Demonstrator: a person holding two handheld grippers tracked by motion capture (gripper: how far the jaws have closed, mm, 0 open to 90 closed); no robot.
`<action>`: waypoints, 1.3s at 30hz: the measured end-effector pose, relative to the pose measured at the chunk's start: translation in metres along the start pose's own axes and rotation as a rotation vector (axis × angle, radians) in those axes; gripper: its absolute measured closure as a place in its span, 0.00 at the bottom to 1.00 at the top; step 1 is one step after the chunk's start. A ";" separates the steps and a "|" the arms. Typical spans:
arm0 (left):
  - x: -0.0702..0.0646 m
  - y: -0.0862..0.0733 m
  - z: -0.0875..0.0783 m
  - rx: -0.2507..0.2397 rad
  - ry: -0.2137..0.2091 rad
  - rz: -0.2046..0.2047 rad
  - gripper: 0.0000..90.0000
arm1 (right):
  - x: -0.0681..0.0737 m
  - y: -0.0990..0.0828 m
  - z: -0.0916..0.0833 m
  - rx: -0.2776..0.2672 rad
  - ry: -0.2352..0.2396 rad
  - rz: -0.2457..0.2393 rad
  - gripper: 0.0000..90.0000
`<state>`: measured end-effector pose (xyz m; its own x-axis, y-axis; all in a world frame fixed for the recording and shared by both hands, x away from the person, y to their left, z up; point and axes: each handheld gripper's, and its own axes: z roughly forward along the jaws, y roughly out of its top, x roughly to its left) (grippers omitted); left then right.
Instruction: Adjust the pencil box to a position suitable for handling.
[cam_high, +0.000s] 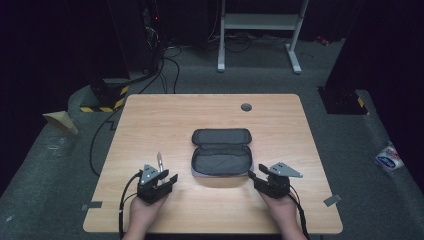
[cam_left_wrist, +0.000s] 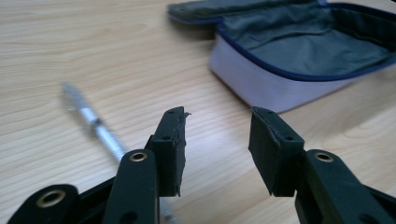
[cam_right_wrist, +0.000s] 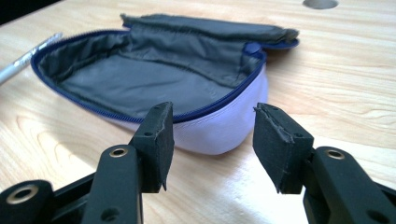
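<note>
A pencil case (cam_high: 221, 159) lies unzipped in the middle of the wooden table (cam_high: 150, 120), with grey lining, a pale lilac shell and a blue zip. A silver pen (cam_high: 159, 161) lies on the wood to its left. My left gripper (cam_high: 169, 176) rests just below the pen, open and with nothing between its jaws. In the left gripper view the pen (cam_left_wrist: 95, 126) runs past the left jaw, outside the gap of the gripper (cam_left_wrist: 217, 128), and the case (cam_left_wrist: 299, 51) lies ahead to the right. My right gripper (cam_high: 254, 176) stands open and empty at the case's near right corner. In the right gripper view the case (cam_right_wrist: 154, 79) sits just ahead of the gripper (cam_right_wrist: 212, 126).
A round grey grommet (cam_high: 246, 107) sits in the table's far side. Bits of grey tape (cam_high: 332, 200) mark the near corners. Beyond the table stand a white desk frame (cam_high: 260, 22) and cables on the dark floor. A packet (cam_high: 389, 159) lies on the floor at the right.
</note>
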<state>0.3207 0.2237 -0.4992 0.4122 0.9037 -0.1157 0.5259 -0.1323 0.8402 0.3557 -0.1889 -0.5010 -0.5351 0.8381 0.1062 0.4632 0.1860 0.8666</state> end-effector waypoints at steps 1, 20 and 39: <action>0.004 0.000 -0.003 -0.008 0.010 -0.015 0.62 | -0.001 0.000 0.000 0.003 -0.006 -0.003 0.53; 0.039 -0.013 -0.005 0.048 0.103 -0.092 0.62 | -0.039 -0.029 -0.019 0.175 -0.123 0.029 0.53; 0.029 -0.004 0.018 0.096 0.142 -0.109 0.54 | -0.040 -0.035 -0.027 0.228 -0.157 -0.033 0.50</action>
<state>0.3438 0.2431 -0.5148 0.2435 0.9623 -0.1211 0.6327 -0.0630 0.7718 0.3414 -0.2432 -0.5227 -0.4447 0.8956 -0.0123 0.6039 0.3099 0.7343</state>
